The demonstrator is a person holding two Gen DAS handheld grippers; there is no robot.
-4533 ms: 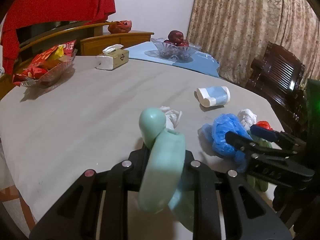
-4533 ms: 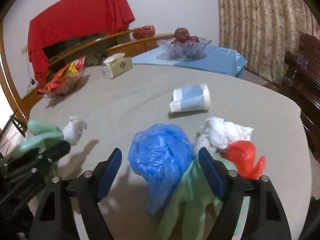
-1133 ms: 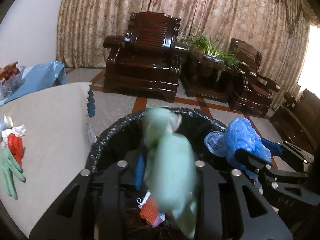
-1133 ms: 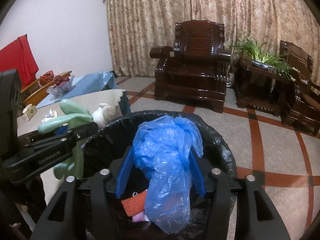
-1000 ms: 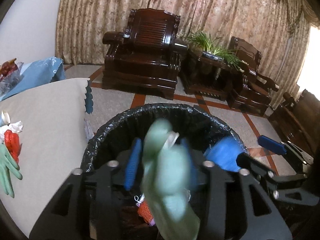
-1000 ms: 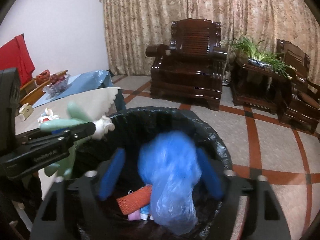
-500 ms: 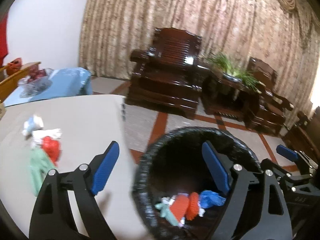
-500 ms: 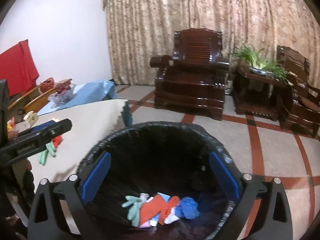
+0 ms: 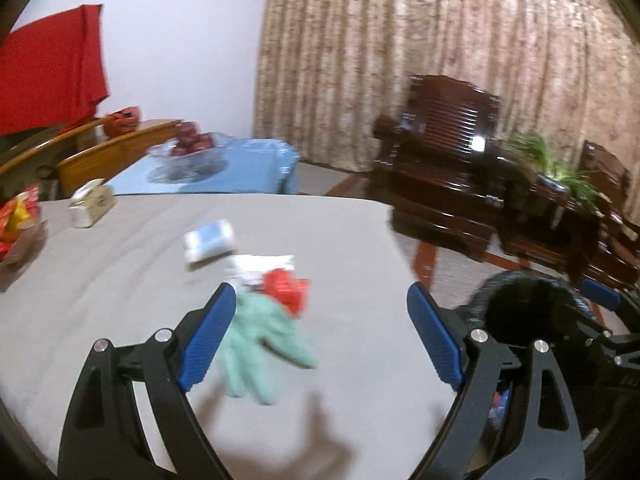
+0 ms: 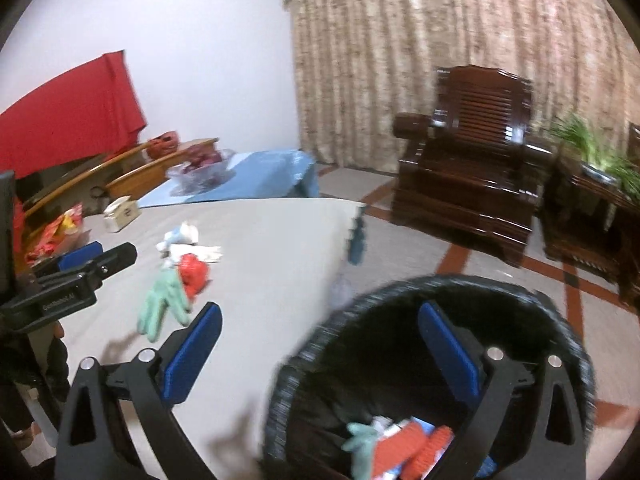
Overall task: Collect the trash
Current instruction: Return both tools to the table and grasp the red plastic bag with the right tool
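The left gripper (image 9: 320, 340) stood spread wide and empty over the tabletop (image 9: 120, 280), its blue pads either side of a green glove (image 9: 260, 344) lying flat below. Touching the glove's far end lay red trash (image 9: 286, 286) and a white wad (image 9: 260, 264), with a blue-and-white pack (image 9: 210, 242) just beyond. The right gripper (image 10: 320, 356) was spread wide too, holding nothing, above the rim of the black bin (image 10: 400, 292) beside the tabletop, which held a green glove and red scraps.
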